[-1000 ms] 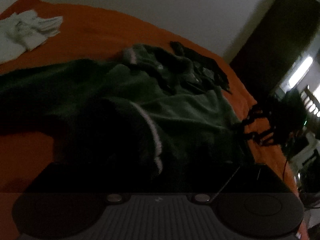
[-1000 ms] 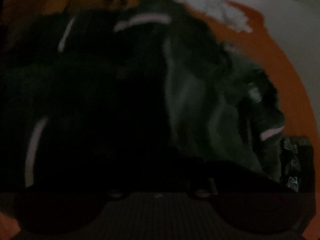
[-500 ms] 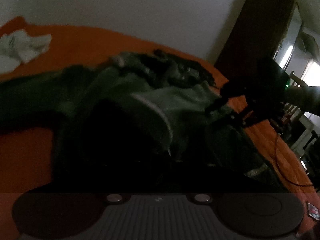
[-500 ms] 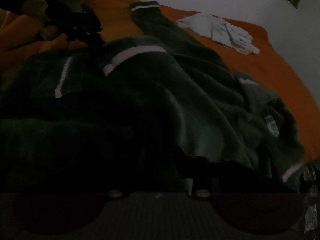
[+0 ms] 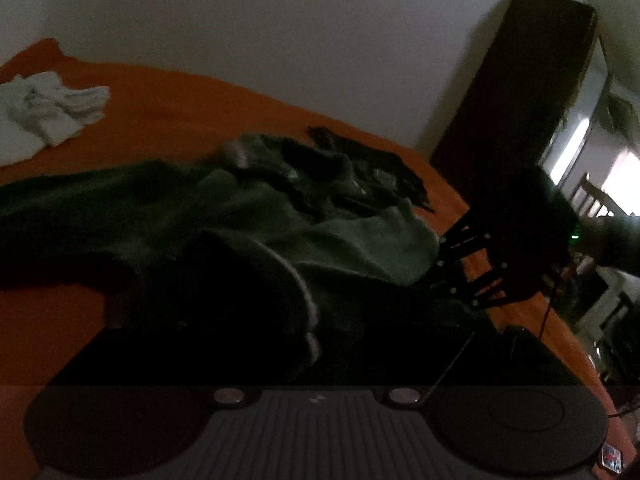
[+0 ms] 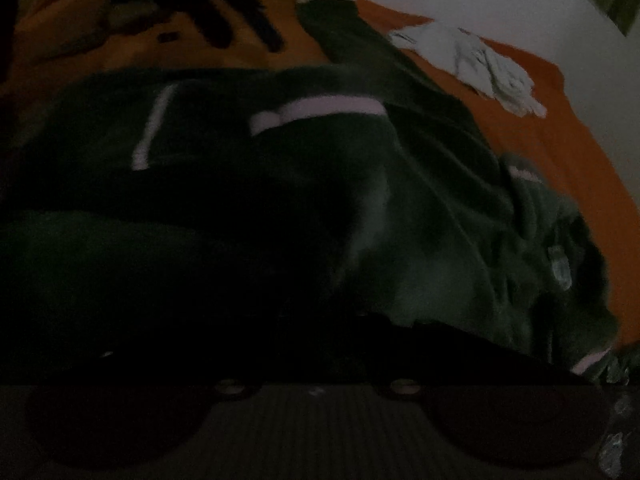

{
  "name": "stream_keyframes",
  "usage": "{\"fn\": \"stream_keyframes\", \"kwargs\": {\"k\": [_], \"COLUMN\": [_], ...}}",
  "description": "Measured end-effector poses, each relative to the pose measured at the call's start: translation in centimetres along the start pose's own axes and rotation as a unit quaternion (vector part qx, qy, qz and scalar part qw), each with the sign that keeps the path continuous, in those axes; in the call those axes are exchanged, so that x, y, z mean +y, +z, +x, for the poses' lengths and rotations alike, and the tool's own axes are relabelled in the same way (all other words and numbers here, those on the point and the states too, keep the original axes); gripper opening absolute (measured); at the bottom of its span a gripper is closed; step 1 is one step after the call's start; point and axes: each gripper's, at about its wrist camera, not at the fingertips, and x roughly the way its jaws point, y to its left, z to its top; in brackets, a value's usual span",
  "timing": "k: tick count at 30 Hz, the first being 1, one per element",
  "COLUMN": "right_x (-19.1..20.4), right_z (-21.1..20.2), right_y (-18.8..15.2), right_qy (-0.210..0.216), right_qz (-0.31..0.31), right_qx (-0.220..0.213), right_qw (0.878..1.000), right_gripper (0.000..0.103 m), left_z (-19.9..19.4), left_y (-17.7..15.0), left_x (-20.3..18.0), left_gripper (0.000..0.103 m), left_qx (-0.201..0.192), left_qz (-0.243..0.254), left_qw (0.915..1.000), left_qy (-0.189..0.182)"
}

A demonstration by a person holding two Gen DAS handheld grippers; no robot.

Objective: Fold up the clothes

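Orange bedspread; green garment hides both grippers' jaws in shadow.

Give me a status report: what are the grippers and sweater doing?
Left gripper opening, empty, over sheet. Right gripper closing at sweater edge, grip unclear. White cloth apart, nothing in the way.

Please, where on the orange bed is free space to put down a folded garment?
Bare orange sheet lies between the white cloth and the green sweater, and along the wall. Another strip lies below the sweater's sleeve at the left. The middle is crowded by the sweater.
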Motion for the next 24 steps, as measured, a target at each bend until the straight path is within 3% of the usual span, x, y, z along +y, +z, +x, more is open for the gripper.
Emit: {"fn": "stream_keyframes", "kwargs": {"k": [1,3,4,5,7,10,13,16,18,20,24], "right_x": [0.3,0.8,1.0,1.1,1.1,-0.3,-1.6,-1.3,-0.7,-0.4,0.2], "right_z": [0.0,0.5,0.8,1.0,0.7,-0.7,-1.3,0.0,1.1,2.1,3.4], "right_y": [-0.1,-0.6,-0.8,-1.0,-1.2,-1.0,-0.7,0.2,1.0,1.5,2.8], "right_qy": [0.003,0.018,0.023,0.025,0.027,0.034,0.031,0.031,0.050,0.056,0.066], "right_qz": [0.001,0.007,0.009,0.009,0.017,0.082,0.149,0.175,0.186,0.192,0.219], "right_qx": [0.003,0.015,0.024,0.032,0.029,-0.017,-0.055,-0.066,-0.080,-0.085,-0.117], "right_qw": [1.000,1.000,0.999,0.999,0.999,0.996,0.987,0.982,0.978,0.976,0.967], "right_gripper": [0.015,0.020,0.028,0.029,0.029,0.029,0.030,0.031,0.032,0.041,0.042], "left_z": [1.0,2.6,3.3,3.7,3.5,1.5,0.8,0.7,0.7,0.4,-1.6], "left_y": [0.0,-0.3,-0.7,-1.0,-1.8,-3.1,-4.8,-6.1,-6.5,-6.5,-5.5], "left_x": [0.0,0.0,0.0,0.0,-0.4,-0.6,0.0,0.1,0.1,0.2,0.7], "left_gripper": [0.078,0.057,0.027,0.008,0.007,0.006,0.006,0.008,0.014,0.035,0.049], "left_qx": [0.018,0.048,0.059,0.066,0.056,0.029,0.041,0.055,0.059,0.058,0.020], "left_qz": [0.005,0.008,0.010,0.015,0.028,0.031,0.015,0.020,0.021,0.020,0.009], "left_qw": [0.9998,0.9988,0.9982,0.9976,0.9980,0.9988,0.9989,0.9983,0.9980,0.9979,0.9998], "left_qy": [0.003,0.001,-0.009,-0.016,-0.011,-0.022,-0.018,-0.004,0.014,0.020,0.002]}}
